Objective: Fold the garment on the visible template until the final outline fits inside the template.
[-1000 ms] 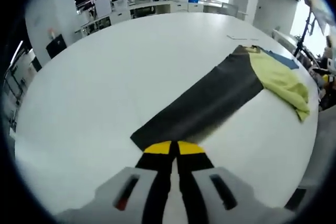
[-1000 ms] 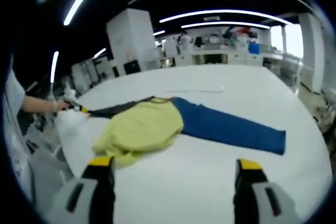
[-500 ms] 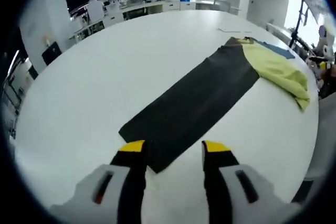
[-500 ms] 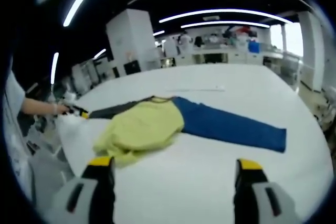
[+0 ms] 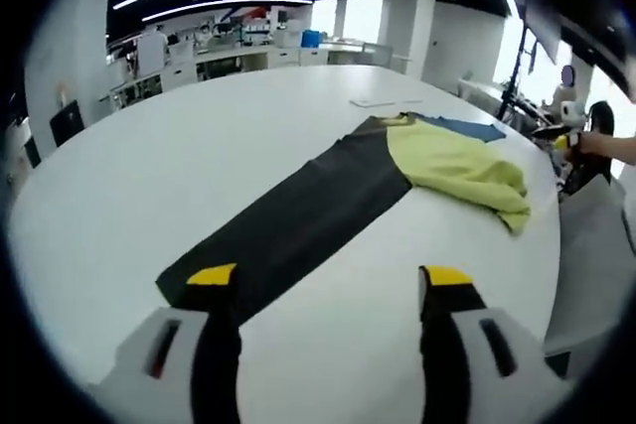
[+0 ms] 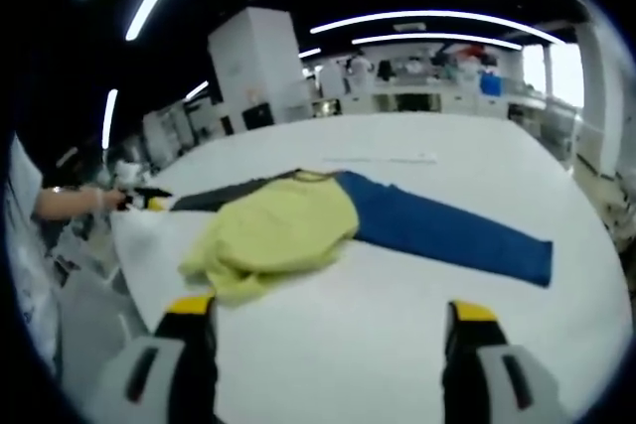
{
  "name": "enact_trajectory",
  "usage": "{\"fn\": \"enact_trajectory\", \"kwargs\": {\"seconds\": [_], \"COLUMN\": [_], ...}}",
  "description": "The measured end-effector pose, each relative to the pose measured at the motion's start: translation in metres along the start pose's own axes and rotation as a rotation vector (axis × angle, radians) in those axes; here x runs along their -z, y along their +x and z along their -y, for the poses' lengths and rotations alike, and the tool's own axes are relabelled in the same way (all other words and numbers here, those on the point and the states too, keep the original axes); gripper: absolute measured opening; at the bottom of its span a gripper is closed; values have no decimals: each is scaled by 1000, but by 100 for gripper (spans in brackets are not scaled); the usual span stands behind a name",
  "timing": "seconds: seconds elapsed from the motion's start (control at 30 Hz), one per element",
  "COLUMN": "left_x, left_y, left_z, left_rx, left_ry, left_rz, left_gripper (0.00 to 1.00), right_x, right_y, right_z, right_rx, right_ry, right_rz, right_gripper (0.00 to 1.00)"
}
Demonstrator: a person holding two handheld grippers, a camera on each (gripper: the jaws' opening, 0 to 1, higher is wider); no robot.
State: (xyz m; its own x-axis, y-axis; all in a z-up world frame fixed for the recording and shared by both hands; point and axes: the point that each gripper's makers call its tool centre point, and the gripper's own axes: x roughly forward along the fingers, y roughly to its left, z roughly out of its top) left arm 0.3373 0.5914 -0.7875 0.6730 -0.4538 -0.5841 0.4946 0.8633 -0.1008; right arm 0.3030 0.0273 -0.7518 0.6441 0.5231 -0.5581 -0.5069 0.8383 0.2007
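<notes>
My left gripper (image 5: pixel 329 290) hangs with its yellow-tipped jaws spread wide and holding nothing, just above the near end of the long flat black rectangular template strip (image 5: pixel 294 217) on the smooth white round table (image 5: pixel 139 176). One soft, rumpled yellow-green cloth garment (image 5: pixel 459 168) lies bunched at the strip's far end, beside one flat blue rectangular strip (image 6: pixel 447 234). My right gripper (image 6: pixel 330 324) is likewise wide open and empty, near the table edge.

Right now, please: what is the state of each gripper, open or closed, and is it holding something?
Left gripper: open, holding nothing, above the end of the black sleeve.
Right gripper: open, holding nothing, above the white table.
</notes>
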Motion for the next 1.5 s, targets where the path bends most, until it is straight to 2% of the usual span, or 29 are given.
{"fn": "enact_trajectory", "kwargs": {"seconds": [0.03, 0.23, 0.3, 0.5, 0.77, 0.87, 0.97, 1.03, 1.13, 1.2, 1.23, 1.4, 1.5], "left_x": [-1, -19, -21, -32, -38, -45, -48, -48, -46, -41, -43, -47, -43], "left_y": [0, -3, 0, 0, 6, 8, 8, 6, 2, 3, 1, 4, 7], "left_z": [0, 44, 51, 96, 145, 171, 186, 183, 198, 201, 213, 211, 214], "left_rx": [6, 59, 76, 123, 207, 233, 244, 245, 251, 250, 254, 233, 223], "left_ry": [2, 2, 1, 31, 75, 74, 75, 79, 85, 78, 81, 34, 8], "left_rz": [5, 73, 89, 108, 107, 133, 143, 151, 152, 129, 141, 197, 205], "left_gripper": [70, 69, 69, 68, 65, 67, 69, 70, 74, 79, 82, 90, 96], "right_x": [-1, -1, 0, 1, 2, 2, 0, -1, -1, 0, 0, 4, 7], "right_y": [0, 2, 3, 6, 10, 11, 13, 14, 16, 17, 17, 17, 17], "right_z": [-1, -7, -10, -21, -32, -36, -38, -38, -44, -47, -47, -54, -53], "right_rx": [-2, -20, -32, -63, -100, -110, -120, -123, -129, -132, -133, -147, -143], "right_ry": [-5, -27, -34, -65, -88, -104, -112, -119, -133, -139, -138, -143, -152], "right_rz": [0, 0, -6, -19, -30, -36, -34, -29, -29, -30, -29, -41, -48], "right_gripper": [96, 95, 95, 95, 95, 95, 95, 95, 95, 95, 95, 95, 95]}}
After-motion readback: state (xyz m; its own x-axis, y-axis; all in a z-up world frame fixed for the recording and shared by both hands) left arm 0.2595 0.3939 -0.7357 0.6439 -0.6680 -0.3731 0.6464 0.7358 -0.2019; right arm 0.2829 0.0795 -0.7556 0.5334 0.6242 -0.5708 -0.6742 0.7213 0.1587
